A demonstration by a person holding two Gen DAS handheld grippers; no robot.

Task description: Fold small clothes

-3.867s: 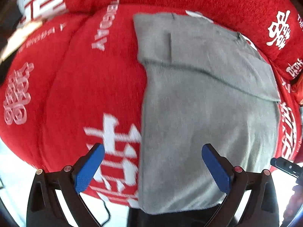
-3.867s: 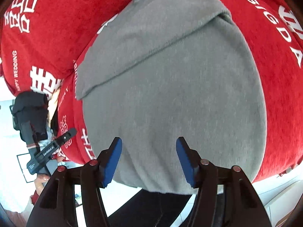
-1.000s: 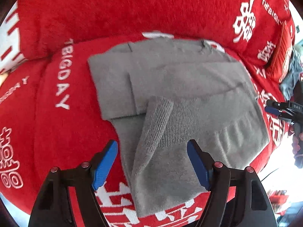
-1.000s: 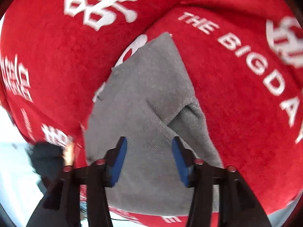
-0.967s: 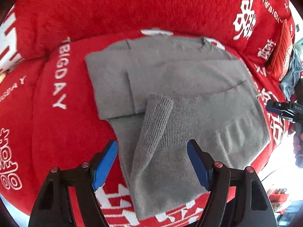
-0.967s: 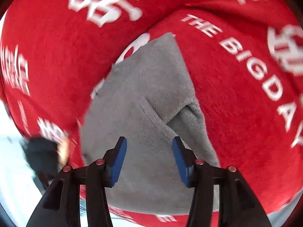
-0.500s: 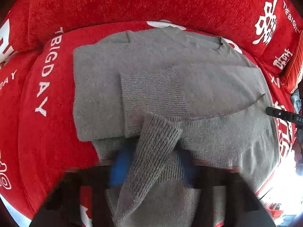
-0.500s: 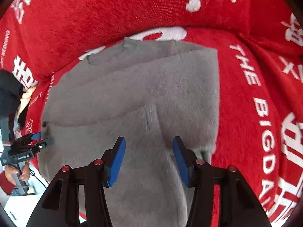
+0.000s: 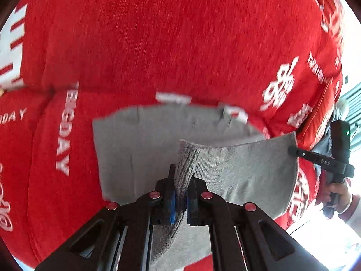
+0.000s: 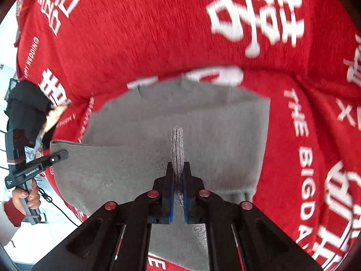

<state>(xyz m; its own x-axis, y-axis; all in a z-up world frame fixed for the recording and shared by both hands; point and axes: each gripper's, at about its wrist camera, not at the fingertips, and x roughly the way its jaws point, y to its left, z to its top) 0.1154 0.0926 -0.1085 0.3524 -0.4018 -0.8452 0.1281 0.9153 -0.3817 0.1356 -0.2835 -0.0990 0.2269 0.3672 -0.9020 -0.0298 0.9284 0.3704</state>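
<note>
A grey knit sweater [image 9: 140, 146] lies on a red sofa seat with its sleeves folded in. My left gripper [image 9: 181, 180] is shut on a pinch of the ribbed hem. My right gripper [image 10: 178, 171] has its jaws closing tight on another ribbed pinch of the same hem of the sweater [image 10: 225, 124]. The hem hangs lifted and stretched between them, above the rest of the garment. In each wrist view the other gripper grips the far hem corner: the right gripper [image 9: 292, 150] and the left gripper [image 10: 64, 154].
The red sofa cover [image 9: 158, 45] with white lettering fills both views, its backrest [image 10: 146, 33] rising behind the sweater. A hand [image 10: 27, 197] holds the left tool. Dark clothing [image 10: 27, 110] sits at the sofa's left end. The bright floor [image 10: 45, 237] lies below the seat edge.
Both grippers were open over the flat sweater; now both are closed on its ribbed hem and have raised it off the seat. Both views have tilted up toward the backrest.
</note>
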